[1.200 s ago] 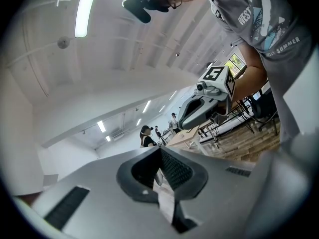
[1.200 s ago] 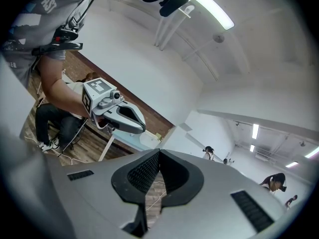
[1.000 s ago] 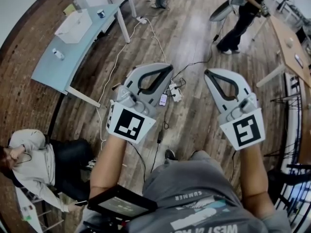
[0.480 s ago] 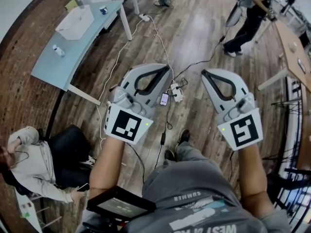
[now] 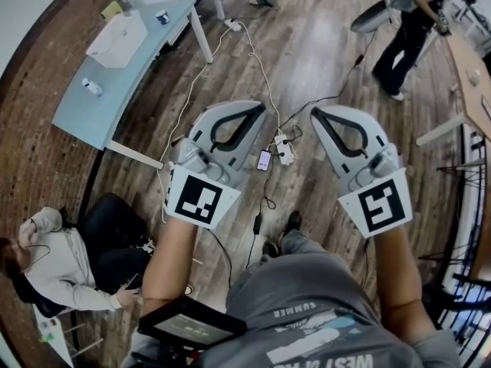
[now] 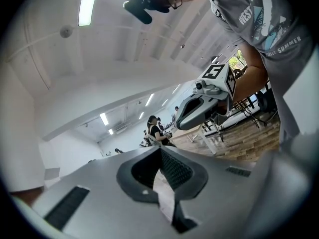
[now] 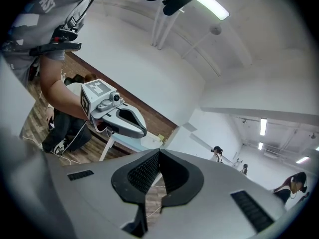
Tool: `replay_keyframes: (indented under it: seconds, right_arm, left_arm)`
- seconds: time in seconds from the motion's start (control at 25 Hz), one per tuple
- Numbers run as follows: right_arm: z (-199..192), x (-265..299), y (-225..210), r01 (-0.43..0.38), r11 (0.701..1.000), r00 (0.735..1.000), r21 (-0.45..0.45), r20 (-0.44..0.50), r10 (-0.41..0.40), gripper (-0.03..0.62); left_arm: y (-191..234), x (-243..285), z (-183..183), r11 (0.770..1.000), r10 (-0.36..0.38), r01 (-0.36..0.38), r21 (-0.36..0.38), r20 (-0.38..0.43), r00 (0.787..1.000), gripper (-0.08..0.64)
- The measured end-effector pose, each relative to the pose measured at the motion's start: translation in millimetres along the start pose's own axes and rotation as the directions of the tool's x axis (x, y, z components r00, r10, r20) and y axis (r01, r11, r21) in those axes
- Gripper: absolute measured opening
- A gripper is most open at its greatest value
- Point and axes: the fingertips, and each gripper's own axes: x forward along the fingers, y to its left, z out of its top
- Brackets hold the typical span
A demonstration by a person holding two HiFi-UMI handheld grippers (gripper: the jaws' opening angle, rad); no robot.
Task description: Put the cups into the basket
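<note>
Open floor (image 5: 322, 60) ahead, cables (image 5: 256, 61) across it, table (image 5: 115, 102) and seated person (image 5: 61, 278) left

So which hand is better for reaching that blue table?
Probably left. The left gripper is nearer the blue table than the right gripper. Both are shut, empty and far from it.

The grey plastic left gripper (image 5: 263, 107) and grey plastic right gripper (image 5: 316, 113) are held side by side over the brown wooden plank floor (image 5: 322, 44) — jaw tips closed together. Well apart from them, a white rectangular basket (image 5: 116, 41) and a small blue cup (image 5: 162, 18) are seen on the pale blue table (image 5: 100, 113).
</note>
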Motion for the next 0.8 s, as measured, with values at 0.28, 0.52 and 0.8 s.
replay_keyframes:
  seconds: [0.28, 0.52, 0.8]
  right_arm:
    - [-32.4, 26.7, -39.8, -0.034, 0.999, 0.999, 0.011, 0.011, 0.034, 0.012]
    - [-47.7, 44.8, -58.9, -0.067, 0.997, 0.996, 0.026, 0.057, 0.066, 0.011]
    - [-56.8, 56.0, -68.7, -0.09, 0.995, 0.993, 0.039, 0.086, 0.086, 0.012]
  left_arm:
    - [17.3, 55.5, -18.4, 1.0, 0.005, -0.005, 0.0, -0.026, 1.0, 0.0]
    - [28.7, 75.8, -29.3, 0.999, 0.031, -0.029, 0.019, -0.073, 0.997, 0.0]
    - [36.3, 84.9, -39.3, 0.999, 0.047, -0.043, 0.034, -0.115, 0.992, 0.0]
